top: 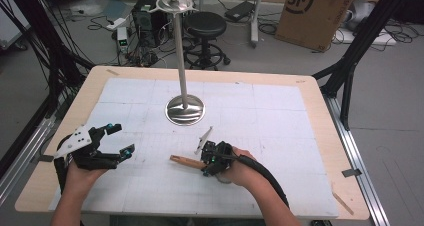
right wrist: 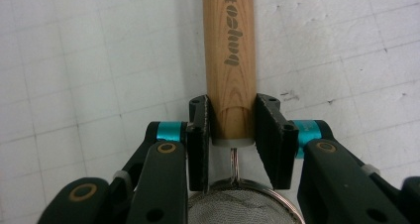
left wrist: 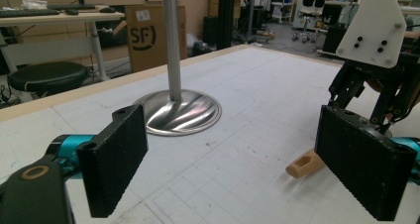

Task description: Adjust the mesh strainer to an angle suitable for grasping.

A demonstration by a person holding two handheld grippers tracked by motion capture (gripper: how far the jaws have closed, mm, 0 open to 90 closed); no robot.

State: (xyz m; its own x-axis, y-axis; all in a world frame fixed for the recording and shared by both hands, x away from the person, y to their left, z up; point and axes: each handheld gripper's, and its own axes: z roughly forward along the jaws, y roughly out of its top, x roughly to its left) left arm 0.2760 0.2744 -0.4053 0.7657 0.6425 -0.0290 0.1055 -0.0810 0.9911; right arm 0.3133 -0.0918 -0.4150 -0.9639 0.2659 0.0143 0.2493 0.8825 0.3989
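Strainer (right wrist: 243, 204), light and stiff, with wooden handle (right wrist: 231, 60), lying near-centre on mat (top: 280, 116): right gripper (right wrist: 232, 135) clamps the handle's mesh end, a sound hold; left gripper (left wrist: 237, 159) open, empty, at near left; stand (top: 185, 109) beyond.

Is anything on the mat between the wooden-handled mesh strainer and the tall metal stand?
Nothing visible. The right hand-held gripper is shut on the wooden-handled mesh strainer, and the white gridded mat lies bare between it and the tall metal stand's round base.
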